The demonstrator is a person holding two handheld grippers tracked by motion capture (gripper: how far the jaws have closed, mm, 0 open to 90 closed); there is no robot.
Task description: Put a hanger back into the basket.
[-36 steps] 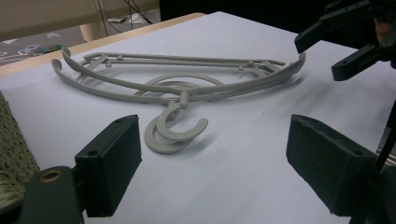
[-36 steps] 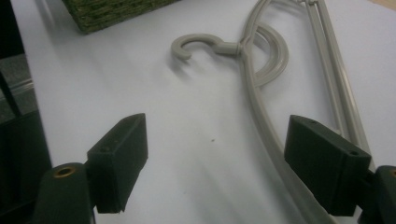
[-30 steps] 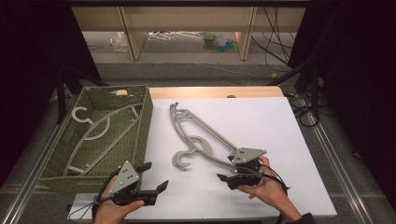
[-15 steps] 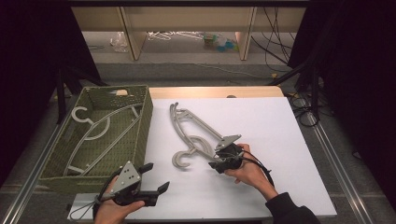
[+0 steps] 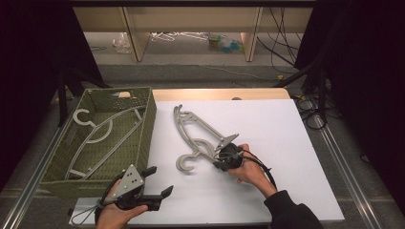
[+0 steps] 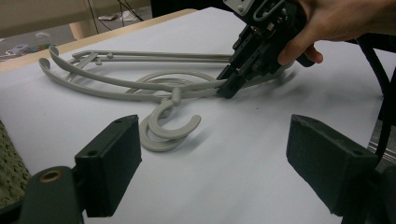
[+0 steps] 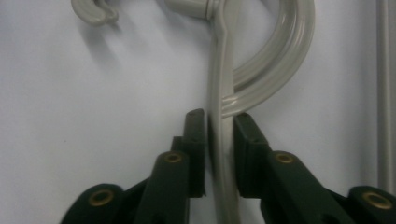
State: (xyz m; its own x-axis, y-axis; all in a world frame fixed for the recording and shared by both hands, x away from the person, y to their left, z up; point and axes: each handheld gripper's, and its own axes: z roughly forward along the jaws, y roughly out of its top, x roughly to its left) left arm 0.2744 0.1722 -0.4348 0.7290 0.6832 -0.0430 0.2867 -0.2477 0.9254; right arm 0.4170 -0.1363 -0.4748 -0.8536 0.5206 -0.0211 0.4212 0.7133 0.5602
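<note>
With the right gripper point(image 7: 219, 154) just closed onto the grey hanger's point(image 5: 200, 136) arm on the white table point(image 5: 296, 143), lift level; left gripper point(image 6: 215, 168) waits wide beside the basket point(image 5: 143, 129).

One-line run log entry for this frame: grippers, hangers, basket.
right gripper: just closed, shut on hanger arm | left gripper: open, idle | hangers: flat on white board | basket: holds hanger

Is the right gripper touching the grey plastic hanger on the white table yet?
Touching. In the right gripper view, the right gripper has just closed; both black pads press the grey plastic hanger's arm, with no gap either side.
</note>
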